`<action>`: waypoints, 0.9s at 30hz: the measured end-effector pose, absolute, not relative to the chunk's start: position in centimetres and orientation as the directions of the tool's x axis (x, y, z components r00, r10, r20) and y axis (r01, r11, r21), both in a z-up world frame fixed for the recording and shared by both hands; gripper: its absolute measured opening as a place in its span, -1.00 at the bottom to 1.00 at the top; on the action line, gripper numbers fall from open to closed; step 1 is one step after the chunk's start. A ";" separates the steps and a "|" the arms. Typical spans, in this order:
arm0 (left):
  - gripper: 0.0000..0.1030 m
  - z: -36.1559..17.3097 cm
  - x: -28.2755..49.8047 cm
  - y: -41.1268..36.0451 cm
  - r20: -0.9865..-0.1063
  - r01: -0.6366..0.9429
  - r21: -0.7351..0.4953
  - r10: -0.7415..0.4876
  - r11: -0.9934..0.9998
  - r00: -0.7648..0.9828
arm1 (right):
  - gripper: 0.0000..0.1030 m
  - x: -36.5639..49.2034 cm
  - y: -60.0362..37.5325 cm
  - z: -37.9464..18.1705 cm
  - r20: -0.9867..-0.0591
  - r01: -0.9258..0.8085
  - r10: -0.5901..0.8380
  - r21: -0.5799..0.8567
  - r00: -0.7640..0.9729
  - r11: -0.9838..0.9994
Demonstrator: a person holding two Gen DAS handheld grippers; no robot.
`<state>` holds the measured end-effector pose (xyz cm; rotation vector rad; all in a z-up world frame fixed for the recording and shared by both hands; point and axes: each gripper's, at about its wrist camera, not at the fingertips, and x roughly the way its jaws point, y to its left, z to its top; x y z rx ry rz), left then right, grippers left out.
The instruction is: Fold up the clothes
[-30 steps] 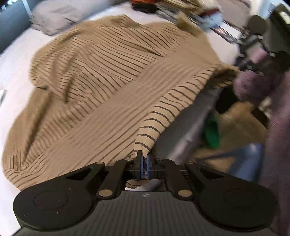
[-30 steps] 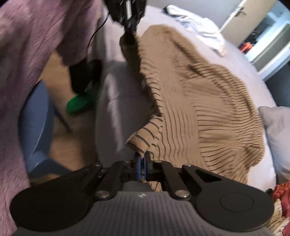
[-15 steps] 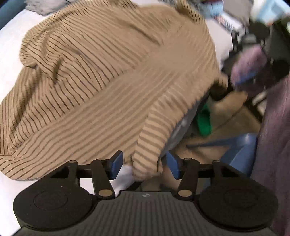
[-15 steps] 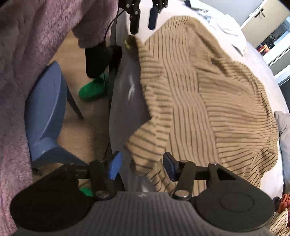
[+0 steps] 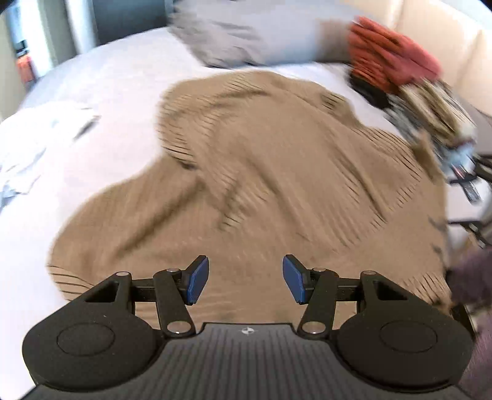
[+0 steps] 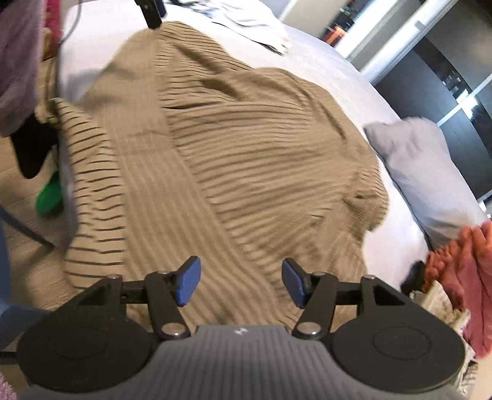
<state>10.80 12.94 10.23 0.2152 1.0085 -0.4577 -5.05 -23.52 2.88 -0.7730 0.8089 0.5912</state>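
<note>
A tan garment with thin dark stripes (image 5: 270, 184) lies spread and rumpled on a white bed (image 5: 101, 92). In the left wrist view my left gripper (image 5: 245, 278) hovers over the garment's near part, open, nothing between its blue pads. The right wrist view shows the same garment (image 6: 246, 160), one edge hanging over the bed's left side. My right gripper (image 6: 241, 282) is above its near hem with its jaws still opening and nothing held. The tip of the left gripper (image 6: 150, 12) shows at the top of that view.
A grey pillow (image 6: 421, 172) and a heap of red and patterned clothes (image 5: 399, 67) lie at the bed's far side. White clothing (image 5: 27, 147) lies on the sheet at left. Beside the bed are wooden floor, a green slipper (image 6: 49, 197) and a purple sleeve (image 6: 18, 61).
Both grippers were shut on the garment's edge, then let it go and opened. Both have swung over the bed, so each view now looks across the spread garment.
</note>
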 end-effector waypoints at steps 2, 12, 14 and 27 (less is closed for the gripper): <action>0.00 10.4 12.5 13.8 -0.847 0.418 -0.021 -0.238 0.908 0.475 | 0.25 -3.3 -24.5 3.5 -0.813 -0.688 0.149 -0.361 0.562 0.629; 0.02 8.1 21.0 14.8 -0.829 0.347 0.118 -0.100 0.930 0.550 | 0.27 6.8 -28.2 3.9 -0.847 -0.528 0.054 -0.279 0.529 0.802; 0.02 7.1 22.6 14.3 -0.829 0.369 0.136 -0.098 0.919 0.550 | 0.27 9.2 -29.3 3.7 -0.851 -0.480 0.052 -0.242 0.522 0.843; 0.02 -1.4 30.6 13.8 -0.866 0.468 0.099 -0.156 0.878 0.476 | 0.24 22.8 -31.7 -1.2 -0.847 -0.338 0.136 -0.054 0.514 0.939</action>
